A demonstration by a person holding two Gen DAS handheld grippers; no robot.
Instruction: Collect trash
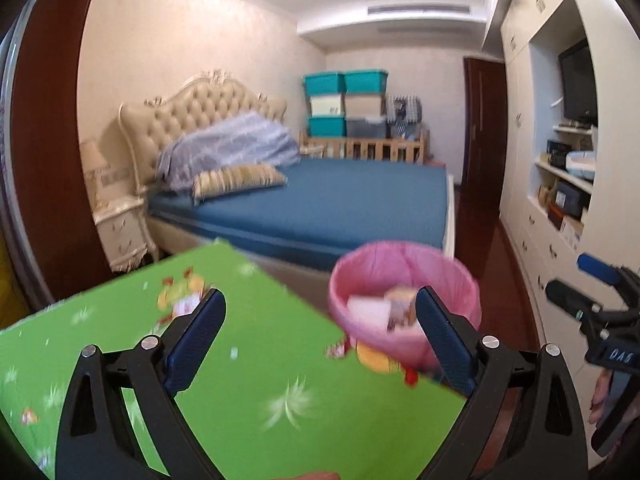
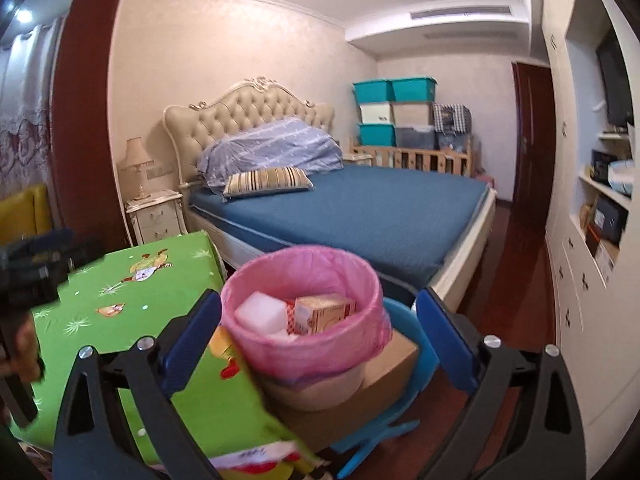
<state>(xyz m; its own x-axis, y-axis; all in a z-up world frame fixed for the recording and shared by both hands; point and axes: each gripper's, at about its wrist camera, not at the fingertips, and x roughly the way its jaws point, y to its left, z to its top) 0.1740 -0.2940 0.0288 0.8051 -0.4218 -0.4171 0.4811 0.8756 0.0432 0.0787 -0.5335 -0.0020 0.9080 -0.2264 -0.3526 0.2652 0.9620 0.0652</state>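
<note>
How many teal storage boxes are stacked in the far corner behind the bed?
3. Two sit side by side on top of the stack, one on the left and one on the right; the third is at the bottom left. Others may be hidden behind.

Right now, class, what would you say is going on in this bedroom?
A person is collecting trash with a hand-held claw in each hand. The left claw and right claw are both open and empty. The pink-lined bin, beside the green table, already holds a small carton and a white block.
</note>
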